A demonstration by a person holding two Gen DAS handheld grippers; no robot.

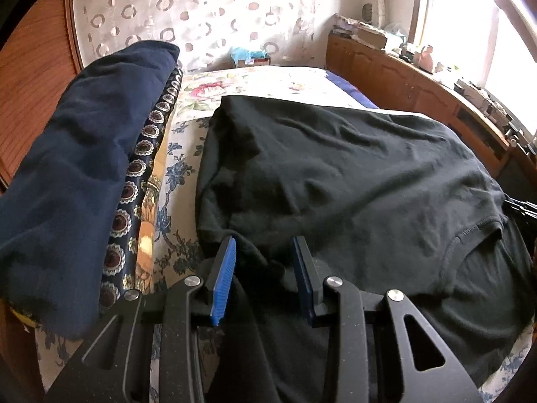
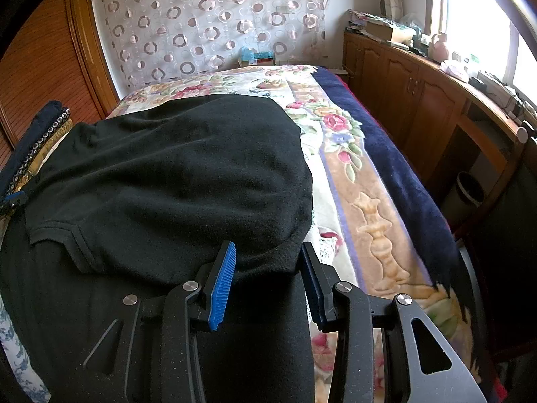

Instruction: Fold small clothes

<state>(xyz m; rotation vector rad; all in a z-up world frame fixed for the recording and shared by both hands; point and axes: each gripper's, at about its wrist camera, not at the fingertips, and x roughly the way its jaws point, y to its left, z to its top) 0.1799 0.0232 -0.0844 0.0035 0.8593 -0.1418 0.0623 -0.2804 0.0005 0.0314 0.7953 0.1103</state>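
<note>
The black garment (image 1: pixel 335 174) lies spread on the bed (image 2: pixel 365 181), filling each frame's centre. At lower centre, left gripper (image 1: pixel 265 245) and right gripper (image 2: pixel 268 252) each hold bunched fabric between partly parted jaws; whether the pads press it cannot be told.

Daylight pours in thru the arched window (image 1: pixel 476 16) at upper right in both views, blown out to white w/ glare. Room is bright overall. The black knit garment (image 1: pixel 352 174) reads very dark, folds barely showing. Strong fisheye bending at edges, black vignette in corners. Focus is decent at centre, softer toward the rim.
</note>
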